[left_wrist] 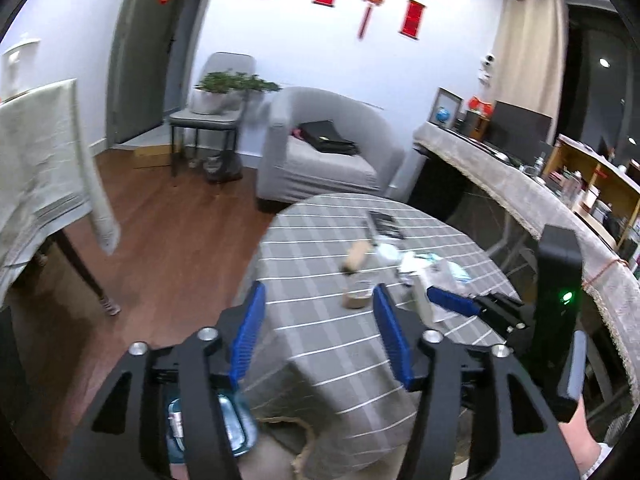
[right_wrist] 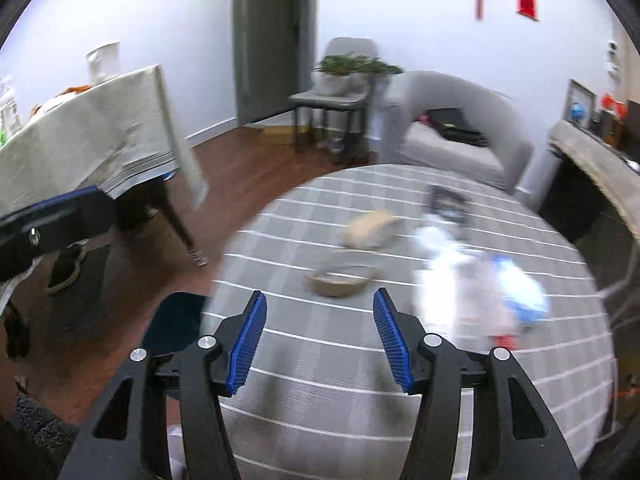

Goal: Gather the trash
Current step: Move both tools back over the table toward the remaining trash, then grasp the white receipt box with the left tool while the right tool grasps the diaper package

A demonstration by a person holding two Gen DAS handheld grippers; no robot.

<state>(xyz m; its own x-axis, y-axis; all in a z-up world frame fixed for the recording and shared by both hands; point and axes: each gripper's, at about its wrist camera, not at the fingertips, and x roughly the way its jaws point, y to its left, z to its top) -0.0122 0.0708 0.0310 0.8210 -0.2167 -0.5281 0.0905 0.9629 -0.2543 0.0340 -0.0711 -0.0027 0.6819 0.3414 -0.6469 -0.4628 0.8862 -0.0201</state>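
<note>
Bright even indoor light, heavy fisheye edge bending, motion blur, dark corners

Both views above round table [left_wrist: 320, 340]

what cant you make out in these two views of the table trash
- White and blue litter, right wrist view: motion blur, kind unclear.
- Tan piece and round brown thing, right wrist view: blurred, identity unclear.
- Bin below the table, left wrist view: hidden by the left gripper; contents unreadable.
- Dark flat item, left wrist view: too small.

Each claw [left_wrist: 318, 336] has black arms, ribbed blue pads [right_wrist: 250, 346] and silver screws.
</note>
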